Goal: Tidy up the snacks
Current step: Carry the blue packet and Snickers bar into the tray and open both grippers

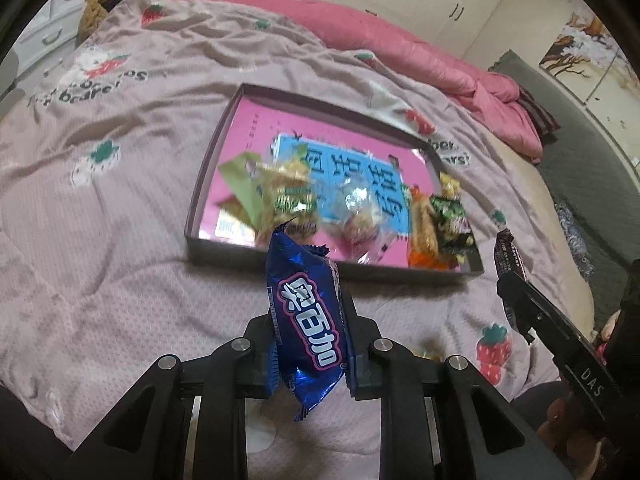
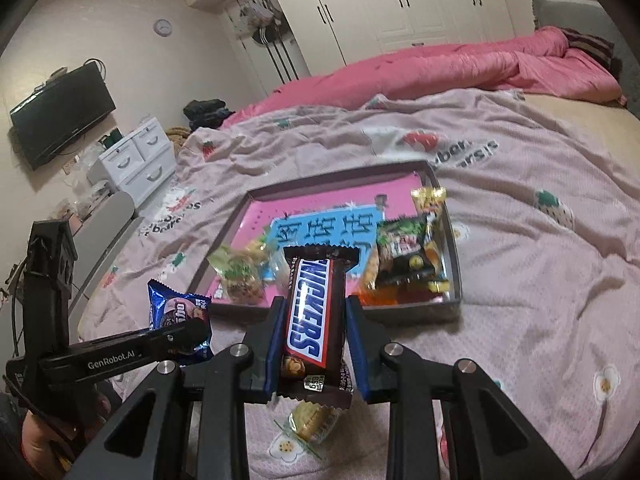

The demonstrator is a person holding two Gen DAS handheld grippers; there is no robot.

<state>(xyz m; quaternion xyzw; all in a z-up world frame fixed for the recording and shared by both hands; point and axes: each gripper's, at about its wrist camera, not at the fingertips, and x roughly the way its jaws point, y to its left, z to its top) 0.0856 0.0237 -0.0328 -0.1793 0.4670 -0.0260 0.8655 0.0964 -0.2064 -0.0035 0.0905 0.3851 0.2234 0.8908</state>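
Scanning left to right, we see the left gripper (image 1: 308, 344) clamped tight on a blue foil snack packet (image 1: 307, 320), held upright above the pink bedspread (image 1: 120, 208), just short of the tray's near wall. Next, the shallow grey tray (image 2: 454, 248) with its pink printed floor sits on the bedspread; it holds a green-wrapped snack (image 2: 240, 276) at its left and a black-green packet (image 2: 408, 256) plus a yellow one (image 2: 430, 200) at its right. Then the right gripper (image 2: 314, 340), jaws partly closed on a Snickers bar (image 2: 312, 312), bar upright, lifted clear. We spot a small gold-wrapped sweet (image 2: 312, 420) lying on the bedspread beneath it.
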